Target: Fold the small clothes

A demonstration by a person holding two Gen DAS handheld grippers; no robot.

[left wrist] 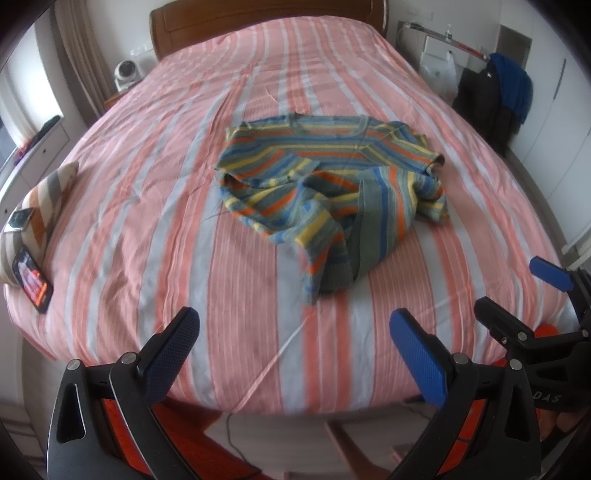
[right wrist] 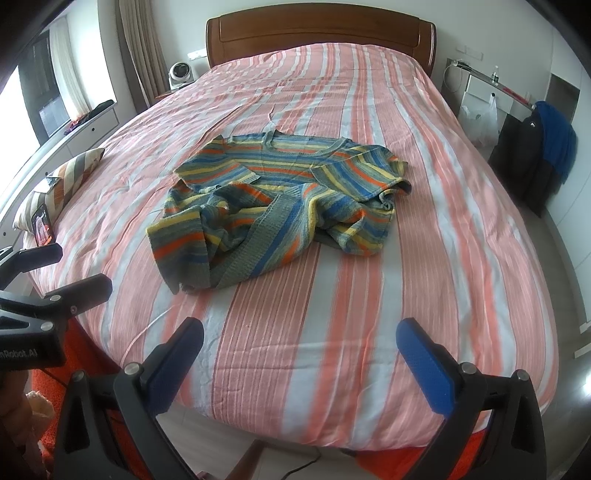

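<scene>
Two grippers hang side by side over the foot of a bed, both empty and both with their jaws spread wide. The left gripper shows its dark and blue fingers low in its own camera, and the right gripper does the same in the other view; each also appears at the edge of its neighbour's picture, close beside it. Neither touches the bedding. The striped sweater, knitted in bands of blue, yellow, orange and grey-green, lies crumpled near the middle of the bed, well apart from both grippers. Its neckline points toward the wooden headboard, and the upper part lies fairly flat, while the lower part is bunched and twisted toward the foot, with one flap turned so its stripes run lengthwise. The bedcover is pink with white and pale grey stripes and is lightly creased. At the left edge of the bed rests a striped cushion in brown, grey and cream, with a small device lying on it and a phone with a lit screen propped just beside it. A small white fan stands left of the headboard. To the right of the bed, a blue garment is draped over dark clothing.
</scene>
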